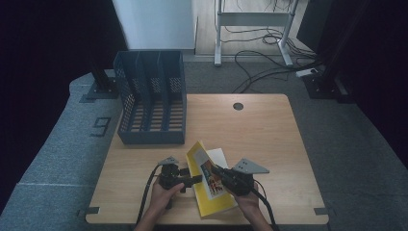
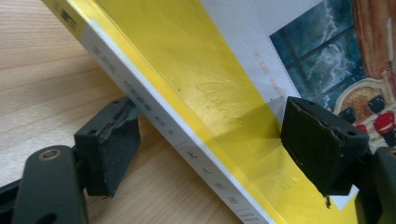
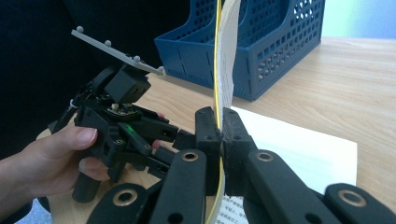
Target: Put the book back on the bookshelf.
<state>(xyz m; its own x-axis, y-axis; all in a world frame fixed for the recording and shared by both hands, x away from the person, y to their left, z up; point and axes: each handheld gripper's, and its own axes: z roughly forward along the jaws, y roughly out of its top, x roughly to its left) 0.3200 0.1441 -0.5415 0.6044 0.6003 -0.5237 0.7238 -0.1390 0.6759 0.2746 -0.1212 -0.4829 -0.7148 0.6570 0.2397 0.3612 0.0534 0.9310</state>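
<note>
On the left, the dark blue perforated plastic file rack point(image 1: 150, 98) waits at the far side of the wooden worktop point(image 1: 269, 134). Near the front edge, the left gripper point(image 1: 193, 181) has its jaws spread around the spine of the thin yellow-covered book point(image 1: 210, 180), not yet squeezing. The right gripper point(image 1: 217, 171) pinches the cover, lifting it. Next, I judge, the left closes, then both carry it to a slot.

A glossy yellow paper book cover point(image 2: 219, 107) is seen between the left gripper's point(image 2: 219, 149) matt black pads point(image 2: 112, 144) (rough, worn at the edges). Beneath them, pale smooth wood-grain table point(image 2: 42, 88); beyond the right gripper point(image 3: 219, 126), a perforated blue plastic file rack point(image 3: 275, 51).
</note>
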